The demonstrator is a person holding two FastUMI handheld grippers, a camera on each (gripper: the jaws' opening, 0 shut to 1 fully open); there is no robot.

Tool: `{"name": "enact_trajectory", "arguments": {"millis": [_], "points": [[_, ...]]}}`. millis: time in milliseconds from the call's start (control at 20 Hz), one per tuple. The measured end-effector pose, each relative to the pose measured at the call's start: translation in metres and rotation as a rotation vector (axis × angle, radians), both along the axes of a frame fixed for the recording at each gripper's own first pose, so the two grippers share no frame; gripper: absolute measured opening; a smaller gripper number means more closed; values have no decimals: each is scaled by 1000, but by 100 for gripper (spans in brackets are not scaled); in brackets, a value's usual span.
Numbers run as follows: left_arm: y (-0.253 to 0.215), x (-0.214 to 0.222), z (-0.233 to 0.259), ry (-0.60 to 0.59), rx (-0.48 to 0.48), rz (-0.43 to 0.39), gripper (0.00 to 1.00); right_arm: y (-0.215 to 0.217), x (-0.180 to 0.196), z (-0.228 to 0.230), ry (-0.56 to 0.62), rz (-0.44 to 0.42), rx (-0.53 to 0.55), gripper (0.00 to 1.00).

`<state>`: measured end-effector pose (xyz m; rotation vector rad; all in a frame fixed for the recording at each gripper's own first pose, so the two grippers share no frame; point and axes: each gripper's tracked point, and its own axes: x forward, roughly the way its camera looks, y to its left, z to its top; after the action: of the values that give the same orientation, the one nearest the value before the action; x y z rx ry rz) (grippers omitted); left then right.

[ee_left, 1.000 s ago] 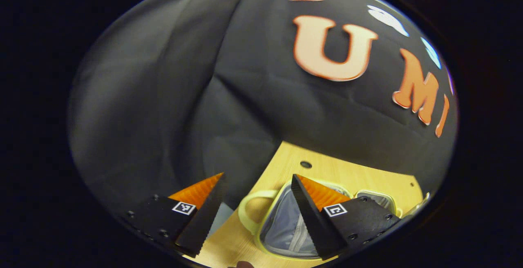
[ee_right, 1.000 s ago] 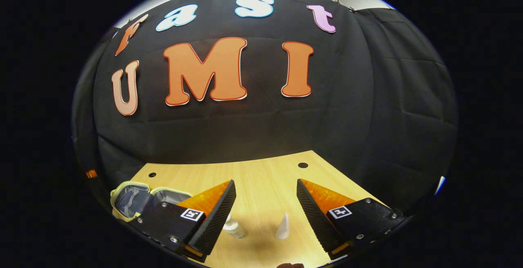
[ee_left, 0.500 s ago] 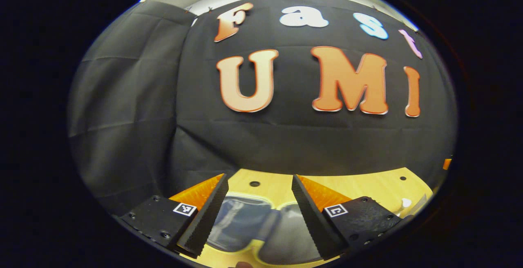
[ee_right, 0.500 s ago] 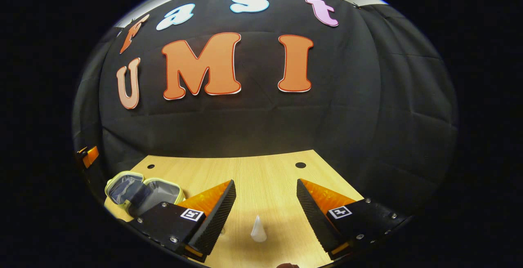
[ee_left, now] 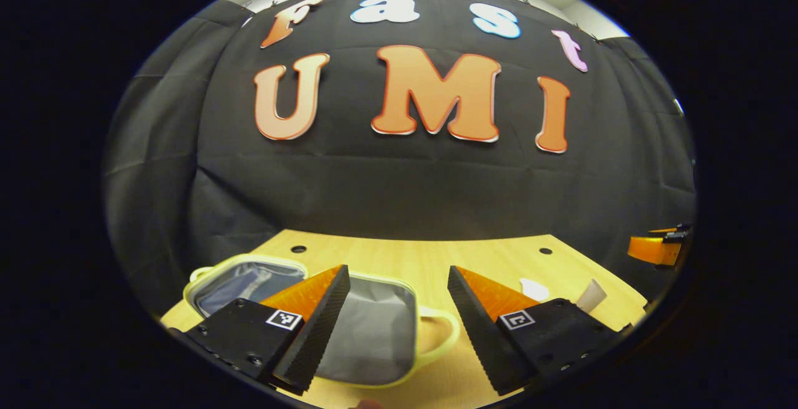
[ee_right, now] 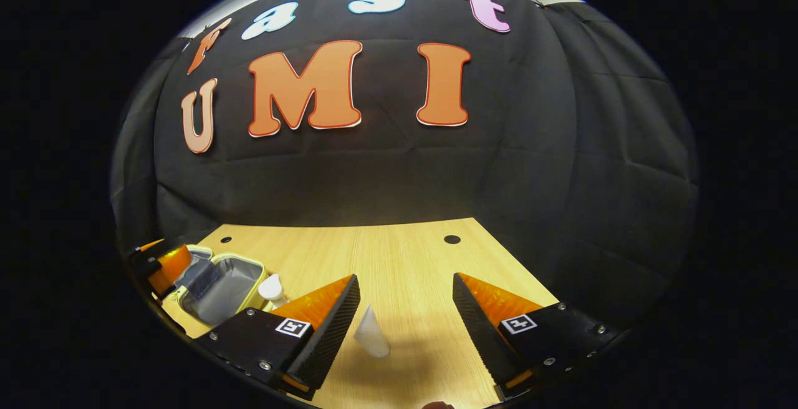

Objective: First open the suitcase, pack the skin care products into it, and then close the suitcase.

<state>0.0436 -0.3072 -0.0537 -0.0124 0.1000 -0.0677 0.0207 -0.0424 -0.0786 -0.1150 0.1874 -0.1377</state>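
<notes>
Packing is in hand: the suitcase (ee_left: 374,334) lies open at the table's (ee_right: 399,259) left, both the left gripper (ee_left: 394,328) and right gripper (ee_right: 405,331) spread wide, empty. Next, the white tube (ee_right: 371,337) near the right gripper must be straddled and pinched.

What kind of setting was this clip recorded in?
Most likely a staged recording booth, not a home: black cloth wall behind a bare wooden table with drilled holes, holding just an open suitcase and a few white skin care products.

Wooden table (ee_right: 399,253) under open suitcase (ee_left: 374,334), tube (ee_right: 372,336)
</notes>
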Motion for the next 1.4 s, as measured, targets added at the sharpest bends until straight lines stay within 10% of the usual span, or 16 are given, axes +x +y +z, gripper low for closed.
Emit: {"name": "enact_trajectory", "arguments": {"millis": [500, 1200, 1400], "points": [[-126, -5, -101, 86, 110, -194, 98, -44, -14, -17, 43, -32, -32, 95], [-152, 46, -166, 213, 130, -177, 100, -79, -30, -32, 80, -100, -2, 96], [-157, 45, -165, 221, 119, -191, 62, -79, -34, -37, 90, -102, -15, 96]]}}
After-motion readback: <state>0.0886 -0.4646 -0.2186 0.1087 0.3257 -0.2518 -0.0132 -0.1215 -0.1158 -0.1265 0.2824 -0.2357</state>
